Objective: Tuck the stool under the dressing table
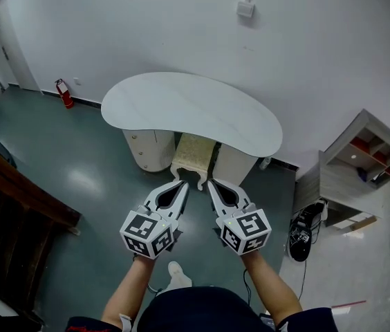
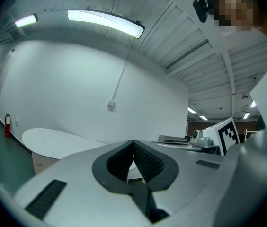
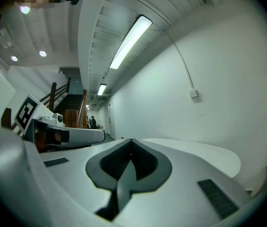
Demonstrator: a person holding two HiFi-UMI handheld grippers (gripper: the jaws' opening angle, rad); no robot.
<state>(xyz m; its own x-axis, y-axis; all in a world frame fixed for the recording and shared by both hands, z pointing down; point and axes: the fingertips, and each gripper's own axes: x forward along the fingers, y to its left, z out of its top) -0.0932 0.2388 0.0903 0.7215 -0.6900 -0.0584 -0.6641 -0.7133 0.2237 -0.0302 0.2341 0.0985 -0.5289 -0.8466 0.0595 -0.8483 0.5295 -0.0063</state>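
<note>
The dressing table has a white kidney-shaped top and stands against the wall. The stool, with a cream cushion and pale curved legs, sits between the table's two cabinets, its front edge sticking out. My left gripper and right gripper hang side by side just in front of the stool, both shut with nothing between the jaws. I cannot tell whether they touch it. In the left gripper view the left gripper points level over the table top. The right gripper faces the same top.
A red fire extinguisher stands by the wall at left. Dark wooden stairs fill the left side. An open shelf unit and a black bag sit at right. My shoe is on the green floor below the grippers.
</note>
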